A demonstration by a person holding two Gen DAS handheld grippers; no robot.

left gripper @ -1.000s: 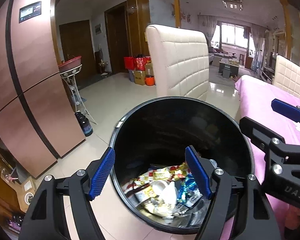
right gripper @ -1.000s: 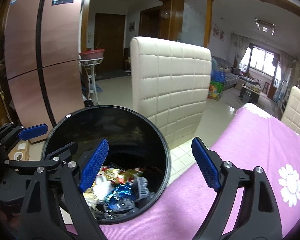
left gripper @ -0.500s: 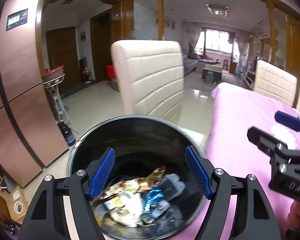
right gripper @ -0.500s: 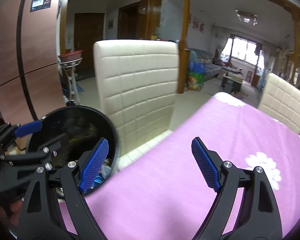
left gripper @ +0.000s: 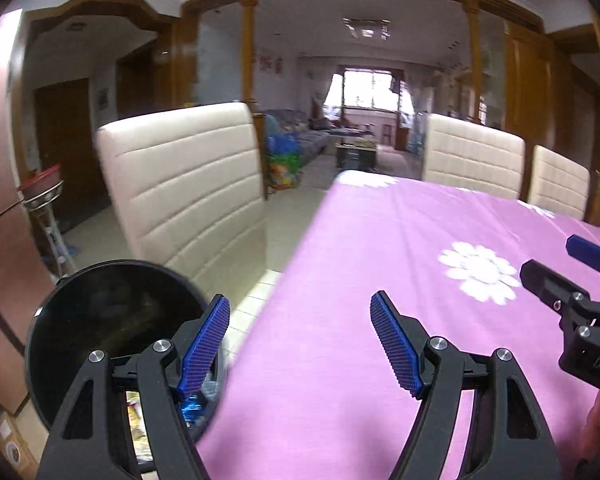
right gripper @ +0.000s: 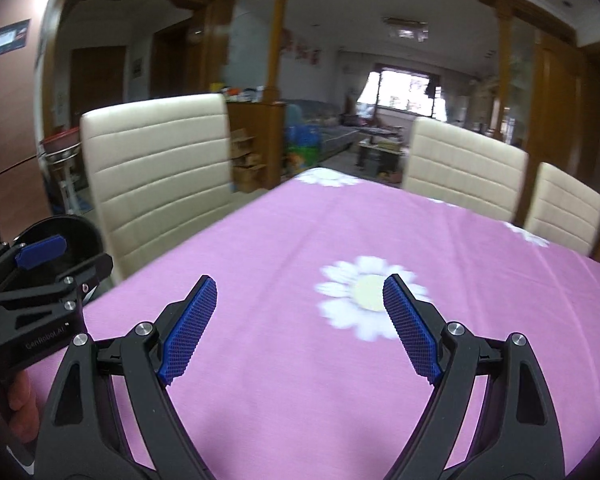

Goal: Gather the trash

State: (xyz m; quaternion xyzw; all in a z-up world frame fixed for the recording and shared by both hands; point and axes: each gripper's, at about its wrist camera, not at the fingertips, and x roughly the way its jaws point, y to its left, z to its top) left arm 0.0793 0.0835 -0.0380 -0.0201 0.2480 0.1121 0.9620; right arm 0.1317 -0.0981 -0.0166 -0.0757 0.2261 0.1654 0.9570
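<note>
Left wrist view: dining room with wood-trimmed arches, blurred; a table under a purple tablecloth [left gripper: 340,360] printed with white daisies. Left gripper [left gripper: 300,344] jaws apart, nothing between them. Black trash bin [left gripper: 100,312] sits low and left of its left finger, beside the table edge; wrappers [left gripper: 192,408] inside mostly hidden behind that finger. Cream chair [left gripper: 188,188] ahead-left. Right gripper [left gripper: 572,292] cut off at the right edge; partial lettering "DAS" on its body.

Right wrist view: same tablecloth [right gripper: 300,400]. Right gripper [right gripper: 300,320] jaws wide apart, empty, over a daisy print [right gripper: 364,296]. Left gripper [right gripper: 48,268] far left, body marked "GenrobotAI", covering most of the bin [right gripper: 80,228]; contents not visible. Part of a hand [right gripper: 16,404] shows below it.
</note>
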